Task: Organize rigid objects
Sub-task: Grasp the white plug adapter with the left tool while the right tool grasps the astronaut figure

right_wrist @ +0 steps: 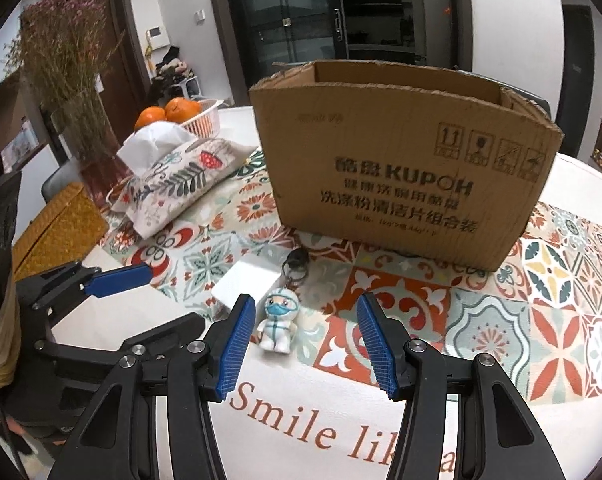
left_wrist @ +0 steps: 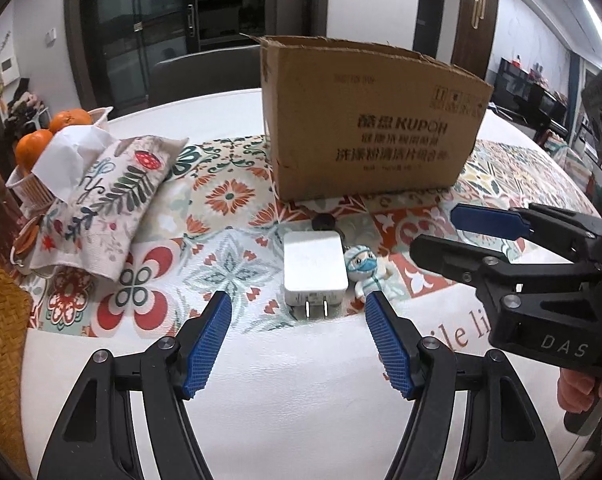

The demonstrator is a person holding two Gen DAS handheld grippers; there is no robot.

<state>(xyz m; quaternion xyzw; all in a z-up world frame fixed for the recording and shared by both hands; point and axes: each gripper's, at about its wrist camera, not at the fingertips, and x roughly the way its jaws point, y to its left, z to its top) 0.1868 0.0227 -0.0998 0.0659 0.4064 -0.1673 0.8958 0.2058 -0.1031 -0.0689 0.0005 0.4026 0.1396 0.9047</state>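
table [right_wrist: 501, 420], box interior [right_wrist: 405, 80] unseen

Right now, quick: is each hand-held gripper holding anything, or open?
Left hand-held gripper: open, empty, facing the white charger.
Right hand-held gripper: open, empty, the little figure between its fingers.

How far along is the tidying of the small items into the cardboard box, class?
Done: nothing visibly. The white charger and the figurine keychain lie on the table mat in front of the cardboard box; its inside is mostly hidden. In hand: nothing; the left gripper and right gripper are open. Left: both items.
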